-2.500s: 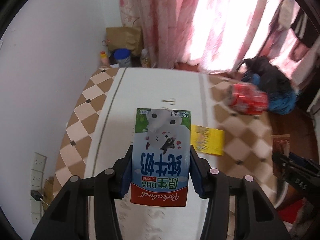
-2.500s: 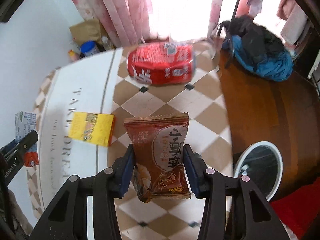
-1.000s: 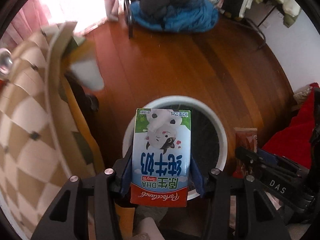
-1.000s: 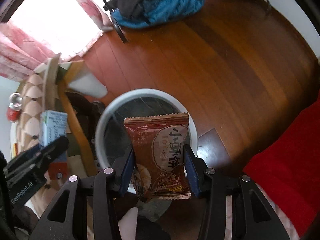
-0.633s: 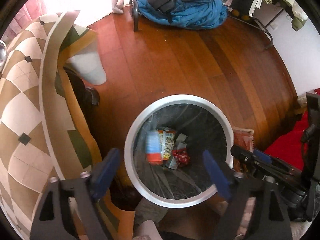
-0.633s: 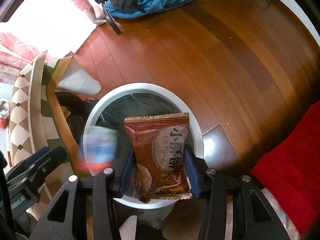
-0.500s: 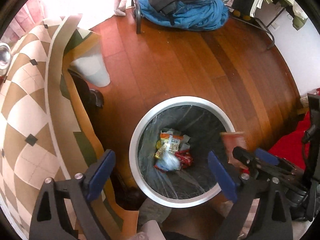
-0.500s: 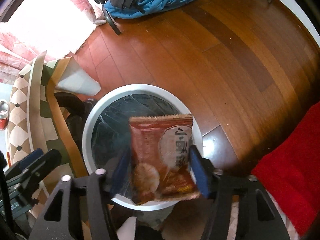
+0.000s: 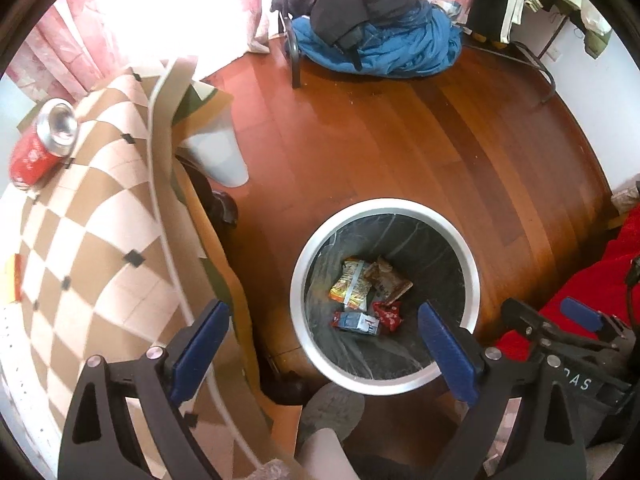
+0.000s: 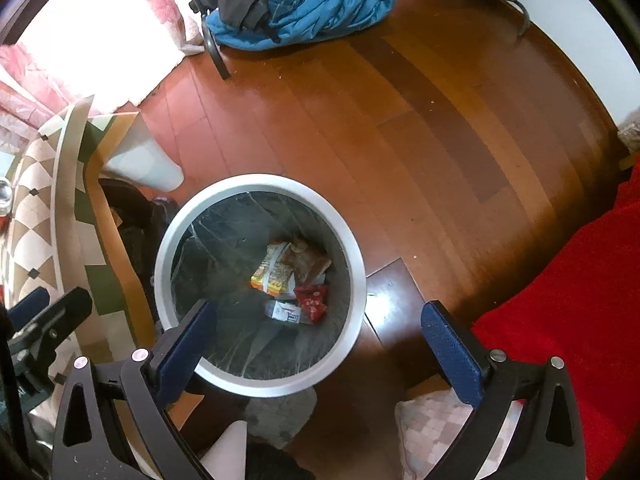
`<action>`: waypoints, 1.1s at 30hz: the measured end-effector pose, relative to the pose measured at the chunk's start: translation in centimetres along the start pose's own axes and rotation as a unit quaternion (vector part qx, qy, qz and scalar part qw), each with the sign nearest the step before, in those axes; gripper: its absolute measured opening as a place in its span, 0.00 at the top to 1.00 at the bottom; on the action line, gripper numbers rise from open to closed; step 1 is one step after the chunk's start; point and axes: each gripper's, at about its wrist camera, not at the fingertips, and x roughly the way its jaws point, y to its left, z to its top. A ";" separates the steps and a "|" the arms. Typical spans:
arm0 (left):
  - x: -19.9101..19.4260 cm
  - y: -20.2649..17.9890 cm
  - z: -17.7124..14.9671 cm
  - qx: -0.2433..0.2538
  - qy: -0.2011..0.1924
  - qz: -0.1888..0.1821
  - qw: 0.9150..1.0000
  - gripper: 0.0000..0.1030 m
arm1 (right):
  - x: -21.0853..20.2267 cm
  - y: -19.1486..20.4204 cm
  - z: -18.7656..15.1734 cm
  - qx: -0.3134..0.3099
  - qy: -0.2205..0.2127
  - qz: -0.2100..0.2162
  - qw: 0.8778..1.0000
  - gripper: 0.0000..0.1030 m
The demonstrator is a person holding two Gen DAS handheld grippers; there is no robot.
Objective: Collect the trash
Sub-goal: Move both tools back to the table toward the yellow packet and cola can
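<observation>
Wrappers and a small milk carton [image 9: 355, 323] lie inside the round white-rimmed bin [image 9: 298, 276]; left gripper [image 9: 325, 350] and right gripper [image 10: 318, 346] hang above, fingers wide, empty.

Wooden floor [image 9: 400, 152] carried a round white-rimmed trash bin [image 9: 472, 276], lined in black, and a heap of blue and dark clothing [image 9: 372, 36] near the curtain. Desk [image 9: 100, 220], covered by a checkered brown-and-cream cloth, carried a red soda can [image 9: 40, 144] lying on its side near the edge.
</observation>
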 end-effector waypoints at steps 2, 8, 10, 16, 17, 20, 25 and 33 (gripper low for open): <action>-1.2 0.1 -0.1 -0.001 -0.005 0.001 1.000 0.06 | -1.1 0.0 -0.3 0.001 -0.002 -0.006 1.000 0.00; -6.1 0.4 0.0 -0.005 -0.043 -0.004 0.999 0.06 | -6.1 0.3 -1.3 -0.003 -0.020 -0.003 1.000 0.00; -8.4 0.8 -0.1 -0.008 -0.063 -0.006 0.998 0.06 | -8.2 0.4 -1.6 -0.002 -0.032 0.001 0.999 0.00; -15.8 2.7 -0.5 -0.022 -0.123 -0.011 0.992 0.06 | -15.9 1.9 -2.3 0.000 -0.084 0.030 0.996 0.00; -16.7 3.1 -0.6 -0.025 -0.130 -0.013 0.991 0.06 | -17.3 2.4 -2.4 -0.002 -0.095 0.039 0.995 0.00; -20.3 5.4 -0.8 -0.041 -0.160 -0.016 0.986 0.06 | -20.9 4.3 -2.7 -0.013 -0.123 0.056 0.991 0.00; -23.9 12.8 -1.3 -0.098 -0.195 0.015 0.976 0.06 | -25.2 11.5 -2.7 -0.074 -0.140 0.094 0.983 0.00; -18.4 29.3 -4.4 -0.258 -0.148 0.104 0.949 0.06 | -21.8 31.2 -1.6 -0.288 -0.075 0.095 0.950 0.00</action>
